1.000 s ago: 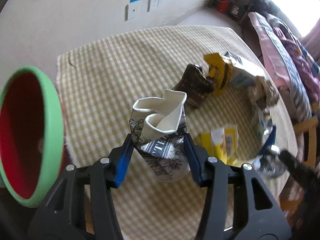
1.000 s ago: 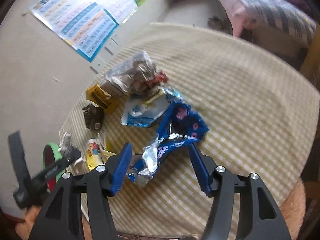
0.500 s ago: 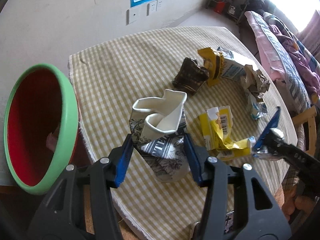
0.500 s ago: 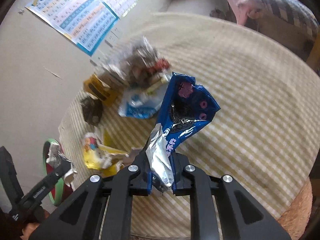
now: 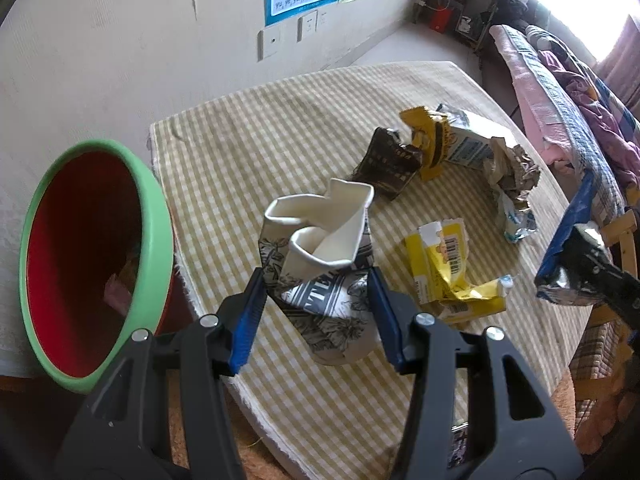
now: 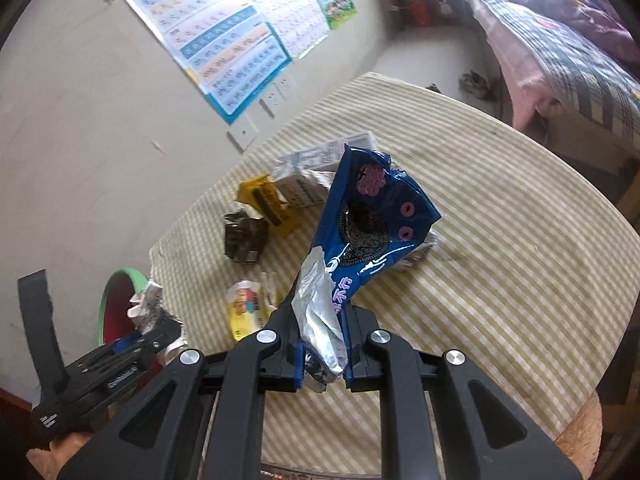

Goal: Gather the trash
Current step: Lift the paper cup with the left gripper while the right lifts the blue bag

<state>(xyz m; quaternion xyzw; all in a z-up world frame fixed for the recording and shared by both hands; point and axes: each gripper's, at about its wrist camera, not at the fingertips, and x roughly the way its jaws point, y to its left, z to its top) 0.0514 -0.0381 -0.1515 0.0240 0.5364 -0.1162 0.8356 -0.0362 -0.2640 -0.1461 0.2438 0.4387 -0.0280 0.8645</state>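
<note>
Left wrist view: checked tablecloth (image 5: 248, 152), bed (image 5: 560, 92) beyond; left gripper (image 5: 316, 312) pinches crushed cup (image 5: 324, 264).

Two close wrist fisheyes, angled steeply down, sharing the checked table (image 5: 248, 152) and litter

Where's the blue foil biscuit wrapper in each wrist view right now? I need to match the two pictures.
Left wrist view: blue foil biscuit wrapper at the far right edge, pinched in the right gripper.
Right wrist view: the wrapper stands up in the centre, clamped at its silver end.
Shared landmark: the green-rimmed red basin, large at left in the left view, small at lower left in the right.
</note>
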